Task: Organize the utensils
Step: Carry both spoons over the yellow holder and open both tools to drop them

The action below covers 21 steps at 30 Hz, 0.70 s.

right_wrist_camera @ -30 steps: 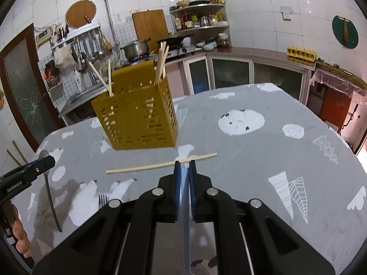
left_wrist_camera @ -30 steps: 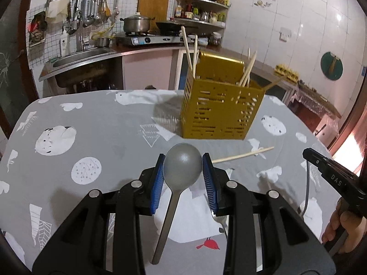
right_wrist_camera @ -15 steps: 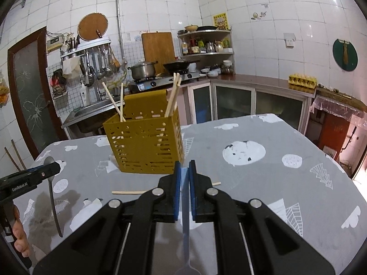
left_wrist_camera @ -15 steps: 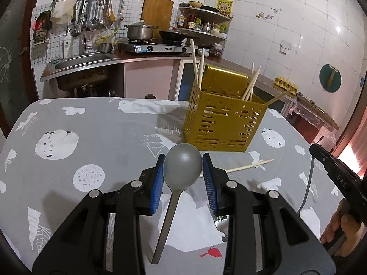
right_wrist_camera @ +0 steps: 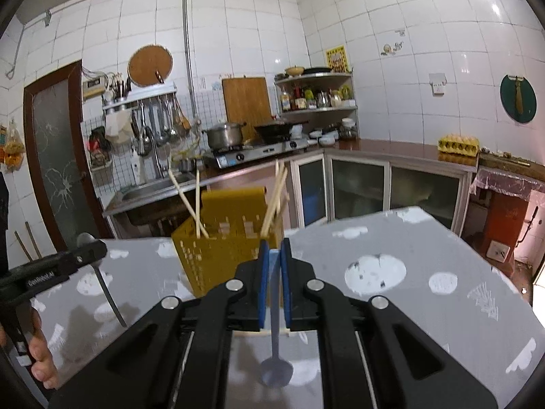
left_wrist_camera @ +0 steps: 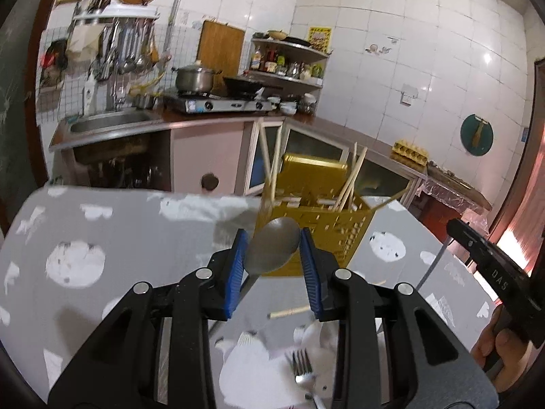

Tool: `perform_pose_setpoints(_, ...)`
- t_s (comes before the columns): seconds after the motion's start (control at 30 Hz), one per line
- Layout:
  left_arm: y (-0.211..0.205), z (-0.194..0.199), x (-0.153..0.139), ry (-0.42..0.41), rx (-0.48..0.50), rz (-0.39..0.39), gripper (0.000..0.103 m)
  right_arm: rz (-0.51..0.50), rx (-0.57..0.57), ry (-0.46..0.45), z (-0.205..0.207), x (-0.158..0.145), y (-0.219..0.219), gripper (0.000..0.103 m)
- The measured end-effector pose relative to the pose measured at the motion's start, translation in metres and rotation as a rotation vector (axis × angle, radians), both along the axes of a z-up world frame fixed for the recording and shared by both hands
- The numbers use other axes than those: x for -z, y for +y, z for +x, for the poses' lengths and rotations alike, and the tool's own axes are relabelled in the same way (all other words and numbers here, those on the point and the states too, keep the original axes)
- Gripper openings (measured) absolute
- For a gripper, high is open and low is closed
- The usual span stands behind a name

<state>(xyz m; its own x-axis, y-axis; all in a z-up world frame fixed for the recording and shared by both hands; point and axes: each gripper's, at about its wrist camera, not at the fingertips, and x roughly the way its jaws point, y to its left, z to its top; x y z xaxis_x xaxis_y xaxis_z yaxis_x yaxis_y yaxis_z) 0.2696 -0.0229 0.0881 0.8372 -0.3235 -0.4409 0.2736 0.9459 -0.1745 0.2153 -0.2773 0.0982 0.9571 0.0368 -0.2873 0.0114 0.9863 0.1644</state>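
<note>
Left gripper (left_wrist_camera: 272, 255) fingers closed on the bowl of a grey metal spoon (left_wrist_camera: 272, 250), handle hanging down, in front of the yellow perforated utensil caddy (left_wrist_camera: 316, 235) on the worktop (left_wrist_camera: 119, 231). Right gripper (right_wrist_camera: 273, 283) fingers nearly shut on the handle of a light-blue spoon (right_wrist_camera: 275, 371), bowl dangling low. Risks: the rounded bowl may pivot or slip between the pads; either handle may catch the caddy rim or the chopsticks (right_wrist_camera: 274, 201) inside and tip it. Motion blur hides exact clearance. A fork (left_wrist_camera: 301, 369) and loose chopstick (left_wrist_camera: 289, 312) remain on the cloth.
</note>
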Motion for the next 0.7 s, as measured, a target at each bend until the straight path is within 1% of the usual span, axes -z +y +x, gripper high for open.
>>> perform_pose_setpoints(0.17, -0.02, 0.011, -0.033, -0.096, 0.011, 0.06, 0.03, -0.014, -0.006, -0.057, 0.013, -0.039, 0.001, 0.007)
perform_pose_setpoints(0.3, -0.04, 0.024, -0.063, -0.197, 0.022, 0.112, 0.03, -0.026, -0.004, -0.106, 0.027, -0.072, 0.001, 0.007)
perform_pose_setpoints(0.37, -0.049, 0.036, -0.078, -0.253, 0.032, 0.119, 0.03, -0.029, 0.0, -0.132, 0.036, -0.088, 0.0, 0.007)
perform_pose_setpoints(0.43, -0.054, 0.048, -0.087, -0.294, 0.044, 0.094, 0.03, -0.024, 0.001, -0.148, 0.045, -0.1, 0.0, 0.007)
perform_pose_setpoints(0.57, -0.059, 0.078, -0.095, -0.313, 0.088, 0.012, 0.03, -0.021, 0.001, -0.173, 0.068, -0.114, 0.001, 0.007)
perform_pose_setpoints(0.63, -0.065, 0.096, -0.092, -0.312, 0.106, -0.004, 0.03, -0.017, 0.0, -0.181, 0.082, -0.115, 0.001, 0.007)
perform_pose_setpoints(0.7, -0.073, 0.109, -0.087, -0.317, 0.11, -0.001, 0.03, -0.012, -0.003, -0.178, 0.095, -0.114, 0.0, 0.007)
